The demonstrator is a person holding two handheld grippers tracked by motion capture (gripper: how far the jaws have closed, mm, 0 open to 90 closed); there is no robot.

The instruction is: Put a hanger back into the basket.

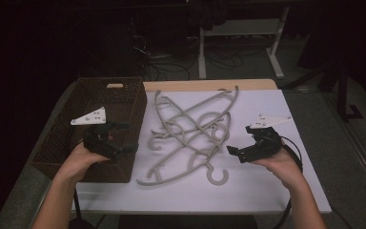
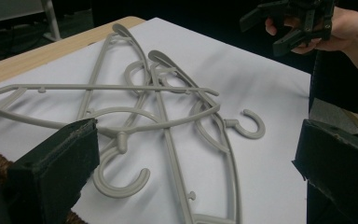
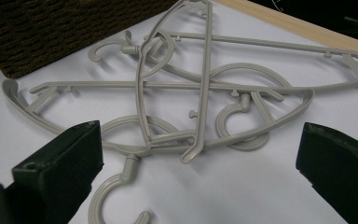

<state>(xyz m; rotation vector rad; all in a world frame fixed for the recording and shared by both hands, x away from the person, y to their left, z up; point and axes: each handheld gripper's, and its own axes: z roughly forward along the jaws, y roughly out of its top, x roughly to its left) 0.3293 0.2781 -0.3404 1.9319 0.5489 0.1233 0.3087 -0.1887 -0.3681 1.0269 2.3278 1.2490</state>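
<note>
— Several grey plastic hangers (image 1: 190, 131) lay tangled on the white table (image 1: 267, 186), just beside the brown wicker basket (image 1: 95, 102); we counted their hooks poorly.
— We held the left gripper (image 1: 124, 138) over the basket and the right gripper (image 1: 236, 151) near the pile, both with jaws spread, empty.

1. The room is dim, its far side nearly black (detail is lost there).
2. At twelve o'clock a white desk frame (image 1: 240, 45) stands on grey floor (image 1: 352, 143), with dark cables (image 1: 171, 62) tangled beside its legs.
3. The table (image 1: 267, 191) is white-covered, with a bare wooden edge (image 1: 209, 85) along its far side.
</note>
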